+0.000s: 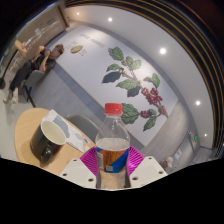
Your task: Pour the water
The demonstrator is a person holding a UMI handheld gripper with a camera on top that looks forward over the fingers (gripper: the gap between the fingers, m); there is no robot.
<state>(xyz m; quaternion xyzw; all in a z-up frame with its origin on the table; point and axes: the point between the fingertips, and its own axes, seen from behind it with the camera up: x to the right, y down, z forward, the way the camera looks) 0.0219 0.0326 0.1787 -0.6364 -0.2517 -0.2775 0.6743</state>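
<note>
A clear plastic bottle (pixel 113 148) with a red cap and an orange and blue label stands upright between my fingers. My gripper (pixel 113 162) is shut on the bottle; both pink pads (pixel 92 160) press its sides at label height. The bottle is lifted, above the level of the round wooden table (pixel 22 130) to the left. A white cup (pixel 53 131) stands on a dark holder (pixel 43 150) on that table, left of the bottle and a little below its cap.
A white wall with a painted branch of leaves and berries (pixel 130 88) lies beyond the bottle. A person (pixel 33 62) sits at the far left. Ceiling lights show above.
</note>
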